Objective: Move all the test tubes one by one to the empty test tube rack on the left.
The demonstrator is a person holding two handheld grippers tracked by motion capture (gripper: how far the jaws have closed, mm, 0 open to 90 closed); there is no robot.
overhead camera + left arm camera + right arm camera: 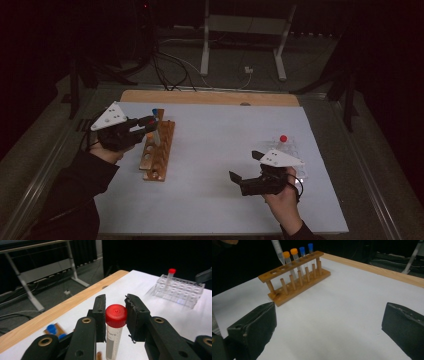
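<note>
My left gripper is shut on a clear tube with a red cap, its jaws pressed against both sides of the cap. In the high view the left gripper hovers over the far end of a wooden tube rack. The right gripper view shows that rack holding two orange-capped tubes and two blue-capped tubes, with the lifted tube tilted above it. My right gripper is open and empty, low over the white mat; its jaws stand wide apart.
A clear plastic rack with one red-capped tube stands at the right of the mat, just behind my right hand; it also appears in the left gripper view as the clear rack. A wooden table edge runs along the back.
</note>
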